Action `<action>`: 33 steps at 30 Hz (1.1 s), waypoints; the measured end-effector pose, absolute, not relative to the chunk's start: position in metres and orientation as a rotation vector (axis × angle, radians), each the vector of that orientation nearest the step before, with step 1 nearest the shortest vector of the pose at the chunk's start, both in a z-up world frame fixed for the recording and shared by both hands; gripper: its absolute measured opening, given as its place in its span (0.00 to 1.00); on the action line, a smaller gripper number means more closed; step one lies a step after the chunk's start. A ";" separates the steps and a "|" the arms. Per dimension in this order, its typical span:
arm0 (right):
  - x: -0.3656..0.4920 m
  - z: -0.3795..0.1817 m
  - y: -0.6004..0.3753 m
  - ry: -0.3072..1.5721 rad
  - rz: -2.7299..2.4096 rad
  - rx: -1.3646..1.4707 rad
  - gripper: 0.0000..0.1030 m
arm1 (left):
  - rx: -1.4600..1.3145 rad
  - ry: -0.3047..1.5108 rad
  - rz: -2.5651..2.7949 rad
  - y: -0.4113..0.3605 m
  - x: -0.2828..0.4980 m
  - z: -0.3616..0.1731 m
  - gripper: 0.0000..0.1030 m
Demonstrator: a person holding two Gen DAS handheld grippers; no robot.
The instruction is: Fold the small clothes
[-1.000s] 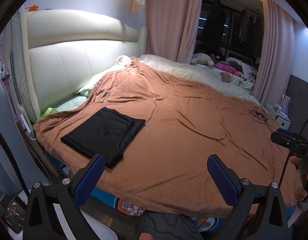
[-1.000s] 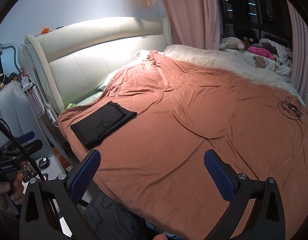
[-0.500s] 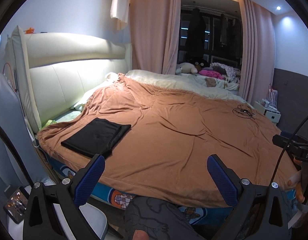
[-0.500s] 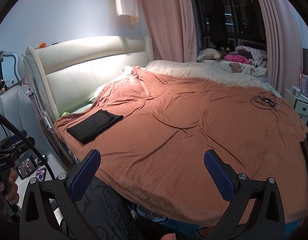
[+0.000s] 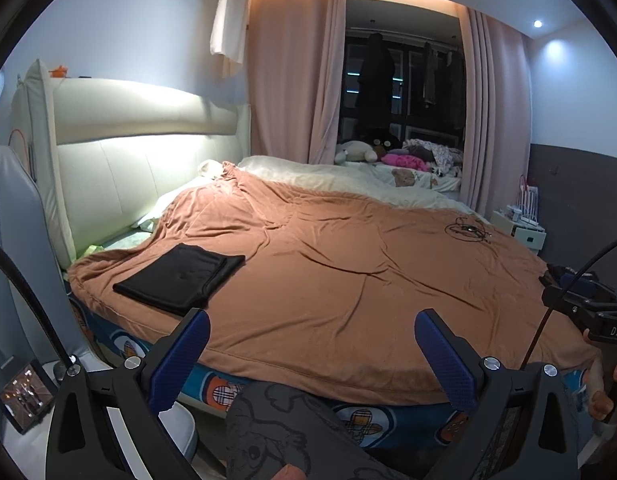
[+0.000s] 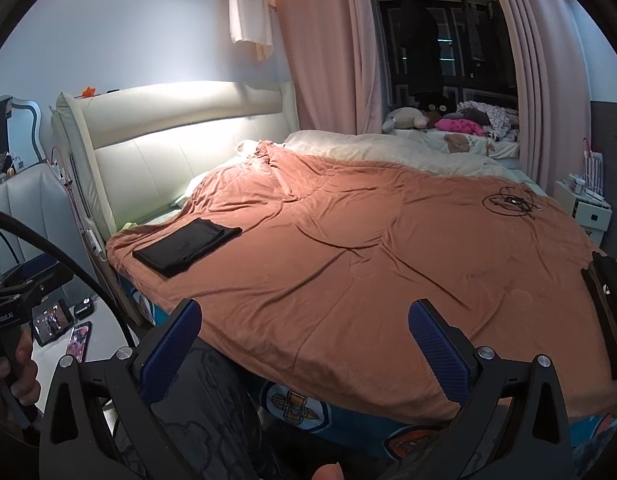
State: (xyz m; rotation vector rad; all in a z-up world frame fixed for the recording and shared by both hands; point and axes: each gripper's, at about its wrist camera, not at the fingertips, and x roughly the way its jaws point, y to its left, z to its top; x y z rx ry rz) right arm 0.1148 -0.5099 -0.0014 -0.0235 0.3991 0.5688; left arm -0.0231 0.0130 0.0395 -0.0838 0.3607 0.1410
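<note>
A black garment [image 5: 180, 276] lies folded into a flat rectangle near the left front corner of the rust-brown bedspread [image 5: 348, 264]; the right wrist view shows the same black garment [image 6: 186, 246] at the bed's left edge. My left gripper [image 5: 310, 340] is open and empty, held off the bed's front edge, well back from the garment. My right gripper [image 6: 304, 332] is also open and empty, over the front edge of the bedspread [image 6: 368, 248]. Each view catches the other hand-held gripper at its side border.
A cream padded headboard [image 5: 140, 168] rises at the left. A coil of black cable [image 5: 466, 230] rests on the bedspread's far right. Soft toys and clothes [image 5: 404, 156] pile up by the curtains. A white nightstand [image 5: 524, 228] is at right. Phones [image 6: 52, 322] lie on a low surface left.
Both grippers have pulled back and tilted up from the bed, so more of the room and ceiling shows. The folded garment has stayed in place.
</note>
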 end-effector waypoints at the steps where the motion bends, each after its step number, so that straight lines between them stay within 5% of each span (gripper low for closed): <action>1: 0.114 -0.002 -0.510 0.398 0.568 -0.020 1.00 | -0.080 0.356 0.143 0.013 -0.024 0.040 1.00; 33: 0.106 -0.012 -0.518 0.365 0.571 -0.006 1.00 | -0.087 0.335 0.135 0.008 -0.031 0.044 1.00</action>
